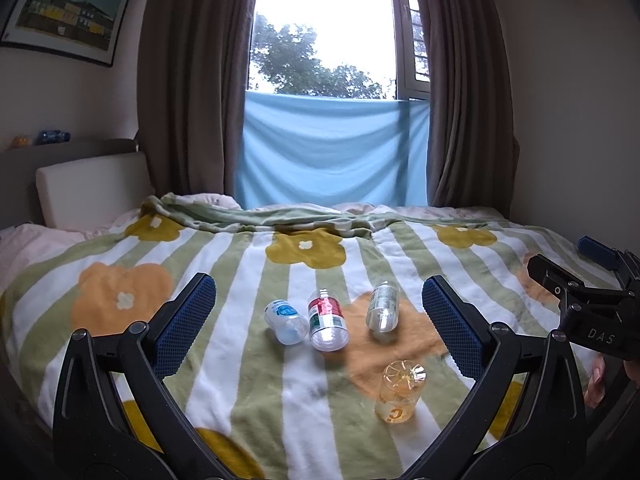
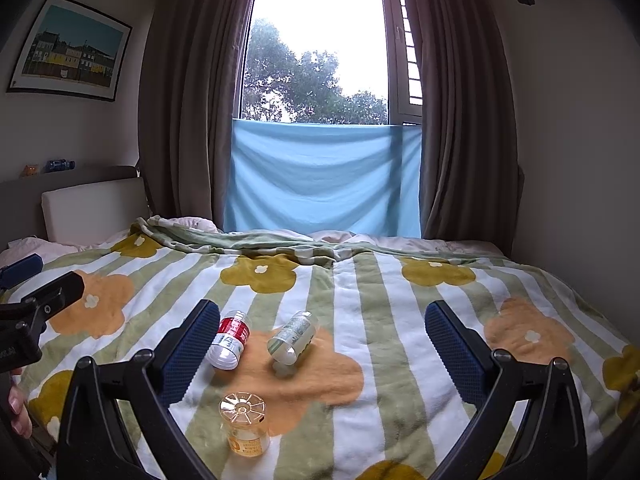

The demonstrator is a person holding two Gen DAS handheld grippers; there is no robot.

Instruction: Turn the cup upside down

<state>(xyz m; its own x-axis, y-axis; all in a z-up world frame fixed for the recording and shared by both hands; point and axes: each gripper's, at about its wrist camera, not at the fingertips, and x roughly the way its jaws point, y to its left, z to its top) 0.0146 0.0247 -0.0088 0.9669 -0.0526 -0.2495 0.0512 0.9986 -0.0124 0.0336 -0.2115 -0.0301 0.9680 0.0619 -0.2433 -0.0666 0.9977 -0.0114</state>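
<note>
A clear yellow cup (image 1: 400, 394) stands upside down on the flowered blanket, base up; it also shows in the right wrist view (image 2: 244, 424). Three more clear cups lie on their sides behind it: a blue-labelled one (image 1: 285, 321), a red-labelled one (image 1: 327, 320) (image 2: 231, 339), and a pale-labelled one (image 1: 383, 306) (image 2: 293, 337). My left gripper (image 1: 318, 320) is open and empty, hovering above the blanket short of the cups. My right gripper (image 2: 320, 344) is open and empty, with the yellow cup low between its fingers towards the left one.
The blanket (image 1: 240, 380) covers a bed. A white headboard cushion (image 1: 92, 188) stands at the far left. Brown curtains and a blue cloth (image 1: 332, 152) hang at the window behind. The right gripper's body (image 1: 592, 312) shows at the right edge of the left wrist view.
</note>
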